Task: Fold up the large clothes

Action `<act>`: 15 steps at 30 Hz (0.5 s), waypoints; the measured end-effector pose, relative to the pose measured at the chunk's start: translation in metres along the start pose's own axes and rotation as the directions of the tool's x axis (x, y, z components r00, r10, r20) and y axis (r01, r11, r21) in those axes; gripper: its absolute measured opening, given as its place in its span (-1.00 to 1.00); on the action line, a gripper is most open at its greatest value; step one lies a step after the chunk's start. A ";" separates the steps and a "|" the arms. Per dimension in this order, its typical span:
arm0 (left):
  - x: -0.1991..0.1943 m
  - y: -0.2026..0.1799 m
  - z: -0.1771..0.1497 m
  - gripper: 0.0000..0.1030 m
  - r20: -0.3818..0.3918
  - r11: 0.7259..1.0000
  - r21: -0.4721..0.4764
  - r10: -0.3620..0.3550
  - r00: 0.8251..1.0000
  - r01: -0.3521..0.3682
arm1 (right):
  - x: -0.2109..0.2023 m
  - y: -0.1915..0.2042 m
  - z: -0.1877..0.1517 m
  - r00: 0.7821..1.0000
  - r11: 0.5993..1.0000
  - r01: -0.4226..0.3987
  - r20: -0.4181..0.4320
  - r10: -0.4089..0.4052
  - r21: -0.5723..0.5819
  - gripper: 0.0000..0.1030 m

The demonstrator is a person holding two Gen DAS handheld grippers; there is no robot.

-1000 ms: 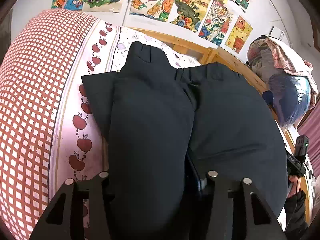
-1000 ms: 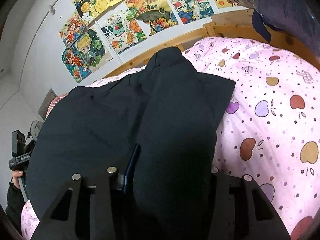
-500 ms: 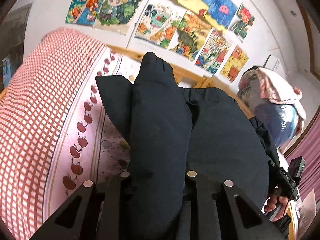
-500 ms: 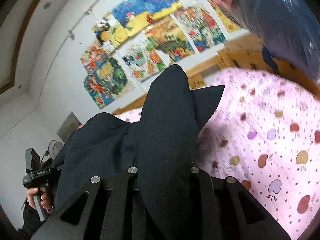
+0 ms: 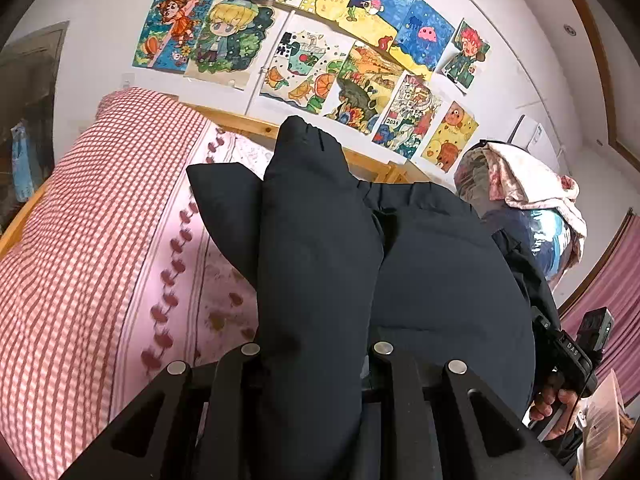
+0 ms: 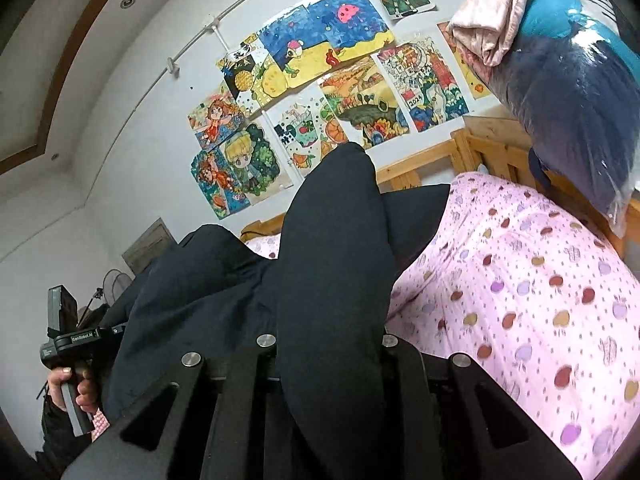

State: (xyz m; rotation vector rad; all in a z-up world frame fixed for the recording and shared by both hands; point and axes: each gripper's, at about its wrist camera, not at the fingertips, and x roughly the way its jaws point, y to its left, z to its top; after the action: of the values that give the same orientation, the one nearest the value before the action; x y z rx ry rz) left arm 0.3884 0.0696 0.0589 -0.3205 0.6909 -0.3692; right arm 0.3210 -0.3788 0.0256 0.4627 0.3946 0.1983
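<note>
While pinched between both grippers' fingers, dark trousers [image 5: 320, 248] rise ahead, above pink bedsheet [image 6: 540, 292].

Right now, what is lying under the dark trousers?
Under the dark trousers is the pink apple-print bedsheet, with the red checked quilt beside them. Anything directly beneath the cloth is covered and cannot be seen.

Wooden bed [image 6: 478, 148] w/ pink apple-print sheet [image 6: 532, 280]. Red-checked quilt [image 5: 80, 248] lies on it at the left side, per left-wrist view. Dark garment [image 5: 440, 264] lies partly on the sheet, other parts raised off it. Wood rail runs along the wall side.
</note>
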 end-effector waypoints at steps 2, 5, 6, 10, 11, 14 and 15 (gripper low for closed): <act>-0.004 0.002 -0.007 -0.61 -0.008 1.000 -0.001 0.008 1.000 -0.008 | -0.004 0.000 -0.008 1.000 1.000 0.004 -0.012 -0.004 0.010 -0.68; 0.002 0.008 -0.018 -0.61 -0.025 1.000 -0.001 0.029 0.999 -0.029 | 0.002 -0.009 -0.025 0.998 0.998 0.038 -0.042 -0.036 0.053 -0.68; 0.006 0.010 -0.021 -0.61 -0.032 0.999 0.000 0.038 0.999 -0.038 | 0.003 -0.012 -0.031 0.998 0.997 0.053 -0.049 -0.050 0.059 -0.68; 0.018 0.008 -0.026 -0.58 -0.045 0.995 0.048 0.090 0.995 -0.088 | 0.013 -0.021 -0.046 0.991 0.991 0.119 -0.075 -0.114 0.065 -0.68; 0.020 0.008 -0.027 -0.56 -0.049 0.993 0.060 0.103 0.993 -0.100 | 0.015 -0.022 -0.048 0.989 0.989 0.131 -0.076 -0.126 0.062 -0.66; 0.026 0.008 -0.029 -0.47 -0.063 0.986 0.082 0.150 0.987 -0.144 | 0.018 -0.022 -0.051 0.982 0.983 0.177 -0.078 -0.173 0.055 -0.56; 0.027 0.008 -0.029 -0.44 -0.065 0.985 0.082 0.157 0.985 -0.152 | 0.018 -0.023 -0.052 0.979 0.980 0.192 -0.080 -0.187 0.054 -0.55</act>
State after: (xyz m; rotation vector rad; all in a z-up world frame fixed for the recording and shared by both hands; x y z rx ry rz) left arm 0.3899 0.0599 0.0198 -0.1799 0.7644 -0.2591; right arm 0.3184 -0.3736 -0.0338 0.4757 0.5163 0.0184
